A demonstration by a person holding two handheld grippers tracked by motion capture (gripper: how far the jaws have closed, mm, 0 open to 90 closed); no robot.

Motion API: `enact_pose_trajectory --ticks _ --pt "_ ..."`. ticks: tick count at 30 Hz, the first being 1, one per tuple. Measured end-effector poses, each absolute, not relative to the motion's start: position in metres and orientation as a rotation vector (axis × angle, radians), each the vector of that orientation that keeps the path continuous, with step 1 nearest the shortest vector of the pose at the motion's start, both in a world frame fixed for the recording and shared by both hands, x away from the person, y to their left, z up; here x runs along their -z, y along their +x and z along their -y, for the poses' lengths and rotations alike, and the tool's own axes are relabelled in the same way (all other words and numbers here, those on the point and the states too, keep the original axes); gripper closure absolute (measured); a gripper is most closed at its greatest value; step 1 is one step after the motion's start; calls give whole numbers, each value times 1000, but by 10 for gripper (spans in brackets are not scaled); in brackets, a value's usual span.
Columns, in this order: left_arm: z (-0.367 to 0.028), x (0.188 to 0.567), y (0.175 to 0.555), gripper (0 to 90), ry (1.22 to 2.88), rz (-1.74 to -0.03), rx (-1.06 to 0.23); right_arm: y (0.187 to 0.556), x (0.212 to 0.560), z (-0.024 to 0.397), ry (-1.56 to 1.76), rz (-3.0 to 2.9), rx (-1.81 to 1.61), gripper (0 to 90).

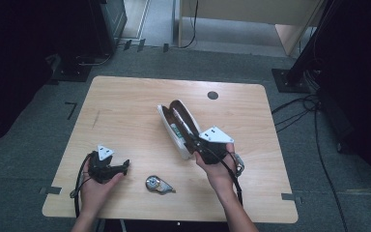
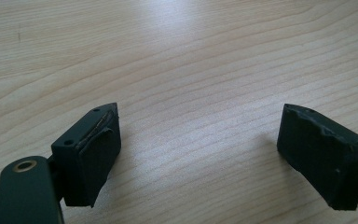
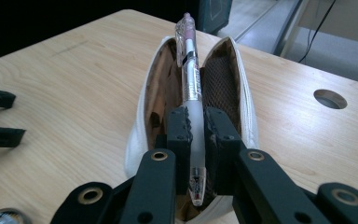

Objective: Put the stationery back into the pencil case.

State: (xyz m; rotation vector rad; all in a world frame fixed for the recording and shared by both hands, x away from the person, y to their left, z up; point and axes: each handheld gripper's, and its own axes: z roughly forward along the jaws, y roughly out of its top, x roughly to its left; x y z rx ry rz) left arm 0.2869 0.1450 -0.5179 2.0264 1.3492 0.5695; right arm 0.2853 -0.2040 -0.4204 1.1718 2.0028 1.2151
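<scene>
Care suits lowering the translucent pink-capped pen (image 3: 191, 88), clamped in the right tool (image 3: 196, 126), lengthwise into the open white fabric pencil case (image 3: 137, 140), while the left tool (image 2: 198, 154) rests wide open and holding nothing.

Overhead forward-down; two close jaw-level views.

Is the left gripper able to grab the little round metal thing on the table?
Probably yes. The left gripper is open, holds nothing, and bare wooden table lies between it and the small round metal thing.
</scene>
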Motion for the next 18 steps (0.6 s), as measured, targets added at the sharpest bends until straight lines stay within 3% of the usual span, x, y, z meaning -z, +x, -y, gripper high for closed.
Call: enact_pose_trajectory --ticks 18 --pt "-145 518 287 137 2024 -1347 -568 323 454 187 1227 -2094 -1076 816"
